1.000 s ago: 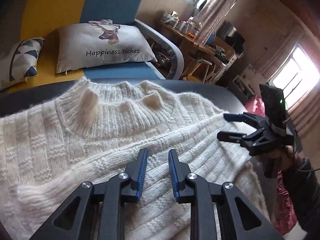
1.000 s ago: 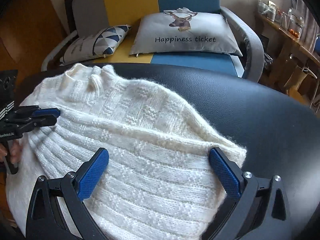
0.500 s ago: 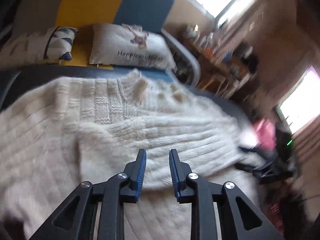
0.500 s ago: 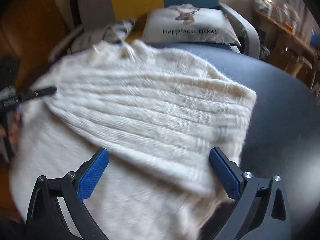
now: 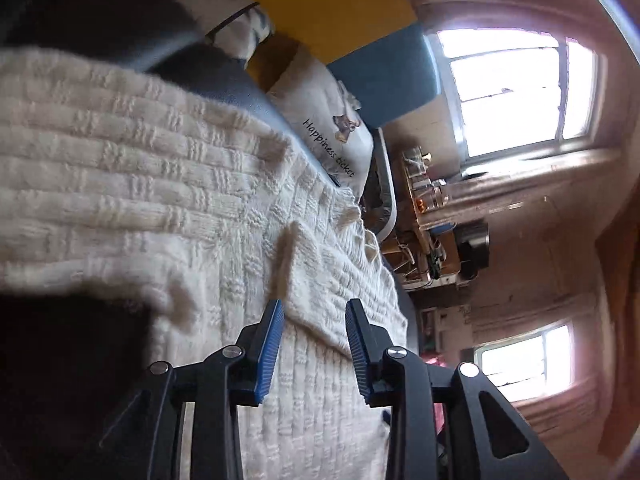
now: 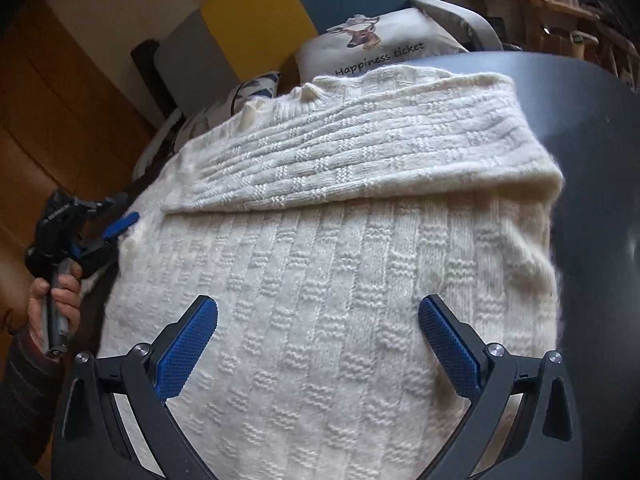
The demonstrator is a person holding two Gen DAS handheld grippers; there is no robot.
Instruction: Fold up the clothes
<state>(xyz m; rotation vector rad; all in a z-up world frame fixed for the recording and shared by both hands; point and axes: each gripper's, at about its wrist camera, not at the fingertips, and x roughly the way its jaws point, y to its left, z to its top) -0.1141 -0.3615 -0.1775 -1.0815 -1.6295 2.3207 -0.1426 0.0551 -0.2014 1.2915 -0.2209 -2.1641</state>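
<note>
We see the dark table (image 6: 600, 208) first, a broad smooth surface that fills the right side of the right wrist view and carries the work. Spread over most of it lies the cream knitted sweater (image 6: 340, 280), its body running from the near edge up toward the far side. One sleeve (image 6: 360, 148) is folded across the upper part of the sweater, lying flat from the right edge over toward the left, with the collar bumps just beyond it.

Behind the table stands a sofa (image 6: 256, 28) with grey, yellow and blue back panels. On it, just past the far edge of the sweater, rests a grey cushion (image 6: 380, 48) printed with a deer and the words "Happiness ticket"; a smaller patterned pillow (image 6: 256, 84) sits to its left.

Our right gripper (image 6: 318, 344) hangs above the near part of the sweater with its jaws spread wide and nothing between them. Our left gripper (image 5: 314, 344) is rolled sideways over the left part of the sweater; its jaws are opening, and they hold nothing, though a raised fold of knit lies just ahead of the tips. In the right wrist view that same gripper shows at the sweater's left edge, held by a hand (image 6: 54, 300) in a striped sleeve.
</note>
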